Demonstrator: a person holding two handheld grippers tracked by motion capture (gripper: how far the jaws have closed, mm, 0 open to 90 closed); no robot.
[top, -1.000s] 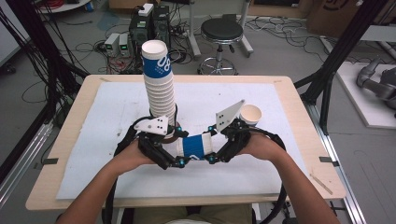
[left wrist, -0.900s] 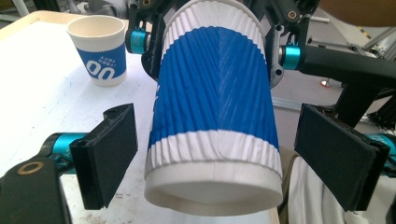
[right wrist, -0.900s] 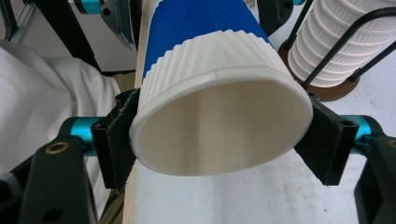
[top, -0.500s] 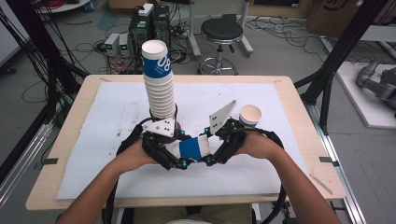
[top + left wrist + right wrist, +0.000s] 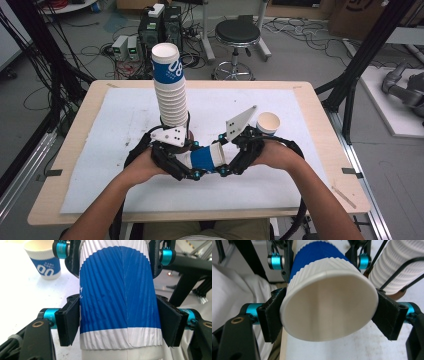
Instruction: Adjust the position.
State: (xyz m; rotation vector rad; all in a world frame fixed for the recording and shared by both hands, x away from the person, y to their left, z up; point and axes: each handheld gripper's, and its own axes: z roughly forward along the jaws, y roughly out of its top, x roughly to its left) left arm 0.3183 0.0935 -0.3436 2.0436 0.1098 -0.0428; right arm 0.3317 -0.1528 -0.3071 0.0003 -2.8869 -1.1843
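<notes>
A blue and white ribbed paper cup (image 5: pixel 205 157) lies level above the table's front middle, held between both grippers. My left gripper (image 5: pixel 189 167) has just been closing, and in the left gripper view its pads (image 5: pixel 71 320) press on both sides of the cup (image 5: pixel 117 290) near its base. My right gripper (image 5: pixel 226 165) has just been opening; its pads (image 5: pixel 272 315) still lie against the cup's open rim (image 5: pixel 327 312). A tall stack of the same cups (image 5: pixel 170 90) stands just behind the left gripper. A single cup (image 5: pixel 268 122) stands upright behind the right hand.
The white mat (image 5: pixel 115 130) covers the wooden table (image 5: pixel 75 135). Black cables loop around the stack's foot (image 5: pixel 397 265). The single cup (image 5: pixel 46 261) stands on the mat beyond the left jaws. A stool (image 5: pixel 237 35) and electronics boxes stand on the floor beyond the table.
The left gripper's jaws have come together onto the held cup. Both hands have stayed where they were, and the cup has not shifted.
</notes>
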